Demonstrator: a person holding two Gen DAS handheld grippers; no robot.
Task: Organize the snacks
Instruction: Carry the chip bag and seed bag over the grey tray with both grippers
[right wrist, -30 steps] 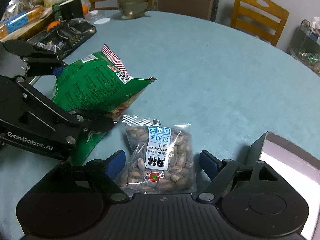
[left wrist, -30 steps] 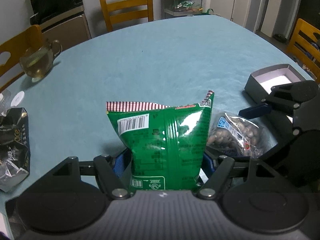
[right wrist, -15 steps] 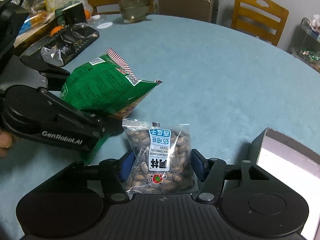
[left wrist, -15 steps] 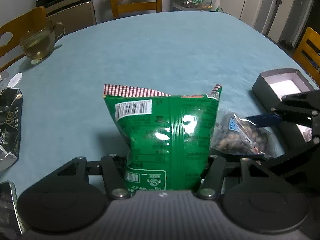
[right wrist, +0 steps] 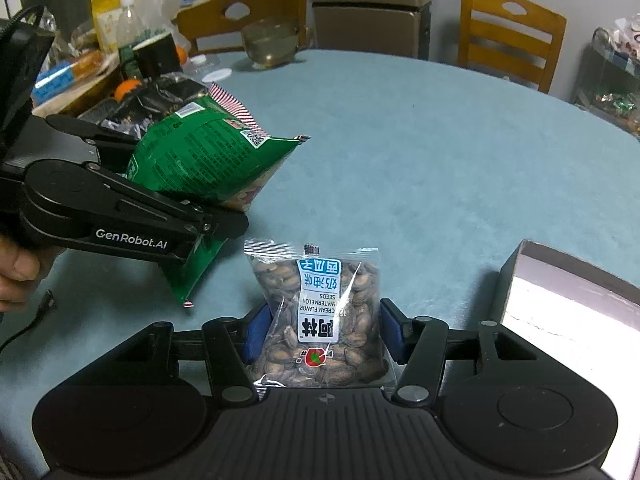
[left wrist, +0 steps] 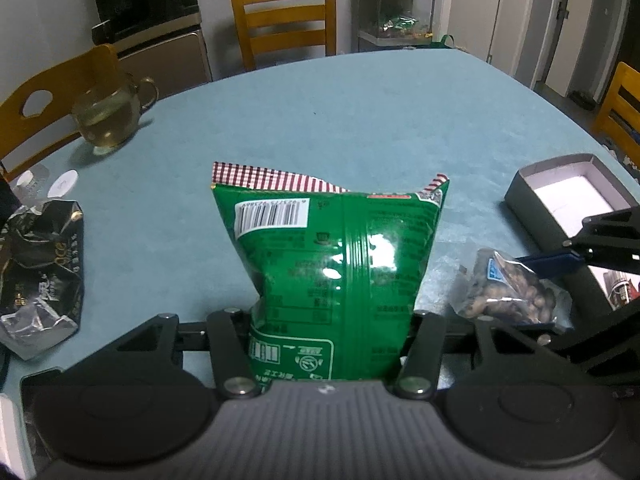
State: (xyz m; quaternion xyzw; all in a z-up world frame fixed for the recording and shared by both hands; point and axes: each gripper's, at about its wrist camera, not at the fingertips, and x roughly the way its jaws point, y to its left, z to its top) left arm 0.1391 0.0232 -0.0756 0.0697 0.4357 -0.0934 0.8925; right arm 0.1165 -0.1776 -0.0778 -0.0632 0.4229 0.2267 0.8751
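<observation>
Closing left tongs [left wrist: 326, 344] pinch green bag [left wrist: 332, 264]; right tongs [right wrist: 320, 332], seemingly, seed packet [right wrist: 320, 316].

Tabletop [left wrist: 360, 120]: far middle bare, free for my tools. Left edge blocked: black foil bag [left wrist: 40, 272], glass cup [left wrist: 108, 120]. Right edge blocked: open box [left wrist: 572, 188]. Chairs [left wrist: 284, 20] ring the far edge.

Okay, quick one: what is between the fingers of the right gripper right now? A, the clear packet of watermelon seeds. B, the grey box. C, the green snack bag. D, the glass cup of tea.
A: in the right wrist view the clear packet of watermelon seeds sits between the blue pads of the right gripper, whose jaws are closing.
</observation>
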